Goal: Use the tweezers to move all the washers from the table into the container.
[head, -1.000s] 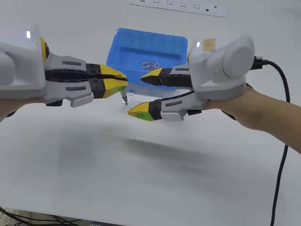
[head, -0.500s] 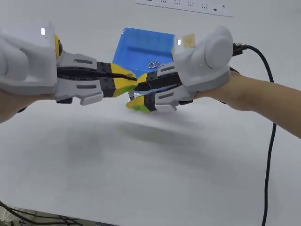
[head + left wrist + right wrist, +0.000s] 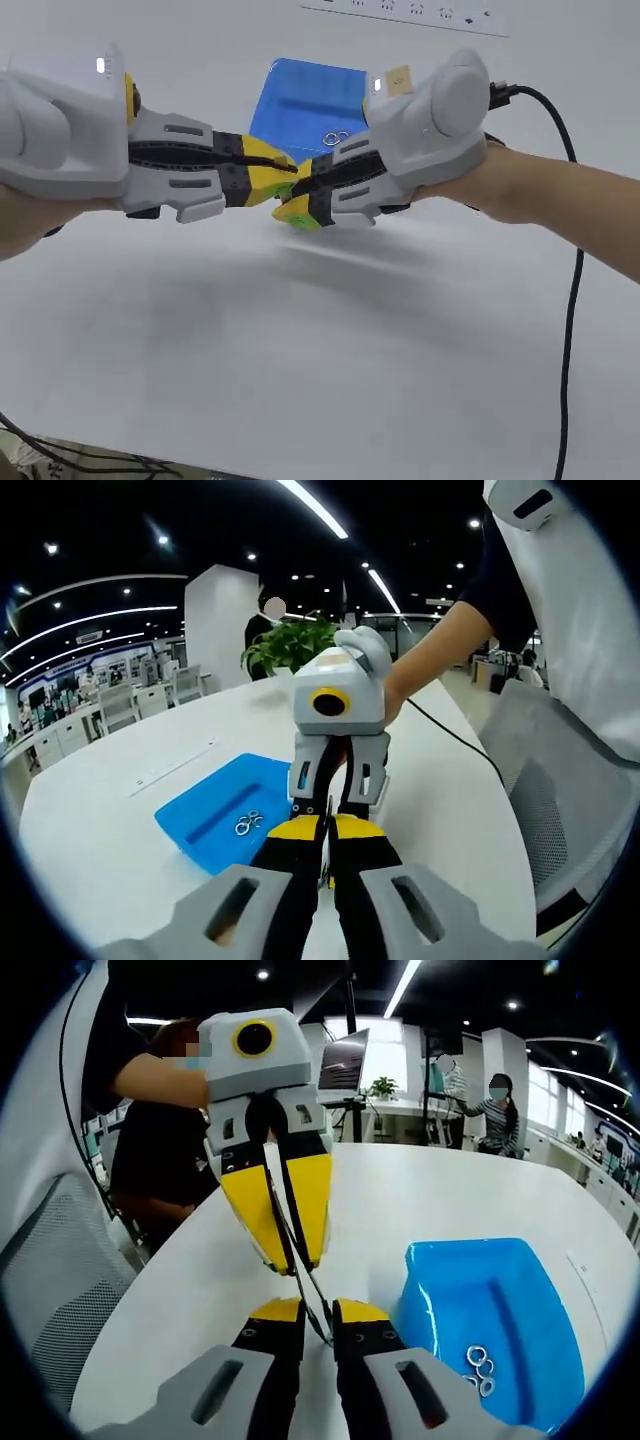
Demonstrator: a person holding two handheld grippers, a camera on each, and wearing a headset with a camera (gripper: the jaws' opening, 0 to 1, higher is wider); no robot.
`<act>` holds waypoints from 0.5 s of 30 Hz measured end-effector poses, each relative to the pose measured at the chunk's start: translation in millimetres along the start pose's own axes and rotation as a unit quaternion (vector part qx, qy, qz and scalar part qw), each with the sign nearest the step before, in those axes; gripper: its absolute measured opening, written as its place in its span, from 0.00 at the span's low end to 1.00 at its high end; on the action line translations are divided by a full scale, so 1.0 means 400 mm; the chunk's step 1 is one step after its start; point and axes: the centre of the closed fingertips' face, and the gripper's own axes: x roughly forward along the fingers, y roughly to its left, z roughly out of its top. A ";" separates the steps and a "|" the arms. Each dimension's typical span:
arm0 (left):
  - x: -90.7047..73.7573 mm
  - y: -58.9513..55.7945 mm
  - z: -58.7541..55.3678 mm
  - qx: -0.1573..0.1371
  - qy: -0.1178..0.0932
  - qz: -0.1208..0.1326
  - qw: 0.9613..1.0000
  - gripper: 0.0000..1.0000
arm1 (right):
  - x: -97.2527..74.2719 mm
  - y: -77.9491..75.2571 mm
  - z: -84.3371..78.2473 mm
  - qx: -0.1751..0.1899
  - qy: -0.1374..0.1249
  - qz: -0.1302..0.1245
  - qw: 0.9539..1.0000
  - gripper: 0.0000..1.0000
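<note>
A: Position?

B: Both sets of tongs meet tip to tip just in front of the container [image 3: 300, 98], above the worktop [image 3: 330, 350]. The left tongs [image 3: 328, 832] are clamped on the tweezers [image 3: 311, 1298]. The thin shaft runs out between the yellow tips and points toward the right tongs [image 3: 320, 1315].

A: State of the right tongs?

B: Drawn in to a narrow gap, with the tweezers' point inside it. I cannot tell whether they press on it or merely bracket it.

A: Washers?

B: A small cluster of washers [image 3: 335, 138] lies inside the container, toward its near wall. The tongs hide the strip of worktop right in front of the container.

A: Which step?

B: My read is a regrip or adjustment of the tweezers between the two tongs. It looks like a pause between pickups, not a carry. Whether the point holds anything is too small to tell.

A: What does the next move call for?

B: Judgement only. First, settle the tweezers so the point sticks out free and straight from a firm clamp. Then back the other tongs away from the point. If any washer remains on the worktop, bring the point down to it beside the container. A flat ring will likely slip, so the squeeze should be light and steady. Then lift it over the container's near wall and release it among the cluster.
</note>
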 end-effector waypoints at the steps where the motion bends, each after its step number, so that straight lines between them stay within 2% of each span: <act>1: -0.001 -0.001 0.000 -0.001 0.001 0.001 1.000 0.06 | 0.001 0.001 0.000 -0.002 0.000 0.001 1.000 0.11; 4: 0.002 -0.004 0.003 -0.004 0.004 0.005 1.000 0.06 | 0.002 0.001 0.002 -0.028 0.003 -0.002 1.000 0.10; 5: 0.002 0.001 0.004 -0.006 0.004 0.014 1.000 0.06 | 0.002 -0.002 0.001 -0.028 0.003 -0.005 1.000 0.10; 7: 0.004 0.000 0.004 -0.009 0.004 0.016 1.000 0.07 | 0.000 -0.006 0.001 -0.035 0.004 -0.007 0.999 0.09; 10: 0.008 0.000 -0.007 0.001 0.021 0.022 1.000 0.08 | 0.001 -0.004 0.003 -0.041 0.004 -0.012 0.999 0.09; 12: 0.010 -0.005 -0.007 0.005 0.026 0.024 0.999 0.11 | 0.002 -0.004 0.003 -0.042 0.002 -0.013 0.999 0.09; 15: 0.002 -0.005 0.004 0.006 0.018 0.029 0.999 0.19 | 0.001 -0.001 0.006 -0.045 0.001 -0.016 0.999 0.09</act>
